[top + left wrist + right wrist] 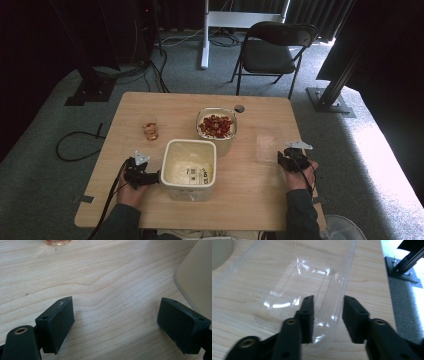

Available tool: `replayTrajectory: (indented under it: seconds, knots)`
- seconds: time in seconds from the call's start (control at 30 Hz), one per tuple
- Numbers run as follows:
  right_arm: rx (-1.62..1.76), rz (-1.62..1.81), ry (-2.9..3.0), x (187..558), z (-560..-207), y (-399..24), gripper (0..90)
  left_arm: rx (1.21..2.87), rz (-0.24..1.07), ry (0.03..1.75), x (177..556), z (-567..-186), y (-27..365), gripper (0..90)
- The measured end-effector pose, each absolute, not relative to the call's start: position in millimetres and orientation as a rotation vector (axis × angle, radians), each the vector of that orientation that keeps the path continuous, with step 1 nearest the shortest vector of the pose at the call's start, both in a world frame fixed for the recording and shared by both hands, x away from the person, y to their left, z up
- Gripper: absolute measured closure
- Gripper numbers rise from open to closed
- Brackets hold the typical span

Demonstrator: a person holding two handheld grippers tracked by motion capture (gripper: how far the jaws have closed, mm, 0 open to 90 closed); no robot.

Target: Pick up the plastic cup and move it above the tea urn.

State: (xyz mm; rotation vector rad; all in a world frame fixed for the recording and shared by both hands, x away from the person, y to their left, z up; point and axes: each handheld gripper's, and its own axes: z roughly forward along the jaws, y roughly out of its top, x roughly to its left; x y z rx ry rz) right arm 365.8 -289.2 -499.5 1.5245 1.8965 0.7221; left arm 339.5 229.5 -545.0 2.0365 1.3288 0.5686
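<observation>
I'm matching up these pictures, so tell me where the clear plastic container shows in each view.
High view: clear plastic container at right of the table, just ahead of the right tool.
Left gripper view: not in it.
Right gripper view: centre, its near wall between the jaws.
Shared landmark: the cream tub, at the top left corner in the right gripper view.
</observation>
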Motion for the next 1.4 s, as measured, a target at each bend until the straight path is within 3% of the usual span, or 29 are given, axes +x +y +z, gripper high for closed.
replayTrajectory:
  seconds: [0.23, 0.43, 0.47, 0.5, 0.57, 0.63, 0.87, 0.93, 0.97, 1.03, 1.17, 1.33, 1.4]
  knots:
    - [1.484, 0.766, 1.97, 368, -501, -290, 79.9, 2.036, 0.569, 1.329, 340, -545, 229, 14.6]
    - [1.432, 0.785, 1.999, 368, -498, -288, 80.1, 2.036, 0.568, 1.329, 340, -545, 229, 14.6]
    - [1.437, 0.754, 1.987, 367, -496, -286, 71.3, 2.036, 0.568, 1.329, 340, -545, 229, 14.6]
    - [1.437, 0.754, 1.987, 367, -496, -286, 71.3, 2.036, 0.568, 1.329, 340, -545, 229, 14.7]
    - [1.446, 0.731, 1.985, 362, -493, -283, 59.7, 2.036, 0.569, 1.329, 340, -545, 229, 14.6]
    - [1.452, 0.72, 1.976, 356, -491, -282, 53.9, 2.036, 0.569, 1.329, 340, -545, 229, 14.7]
    - [1.526, 0.741, 1.958, 340, -487, -287, 49.9, 2.037, 0.568, 1.329, 340, -545, 229, 14.6]
    - [1.549, 0.743, 1.963, 340, -486, -289, 53.1, 2.036, 0.569, 1.33, 340, -545, 229, 14.6]
    - [1.555, 0.735, 1.977, 343, -486, -291, 61.2, 2.036, 0.569, 1.33, 340, -545, 229, 14.6]
    - [1.555, 0.727, 1.984, 345, -487, -292, 63.8, 2.036, 0.569, 1.33, 340, -545, 229, 14.6]
    - [1.52, 0.706, 2.01, 355, -489, -296, 79.4, 2.036, 0.569, 1.33, 340, -545, 229, 14.6]
    - [1.508, 0.681, 2.009, 365, -489, -300, 80.5, 2.036, 0.569, 1.33, 340, -545, 229, 14.7]
    - [1.521, 0.683, 2.007, 369, -489, -303, 77.0, 2.036, 0.569, 1.33, 340, -545, 229, 14.6]
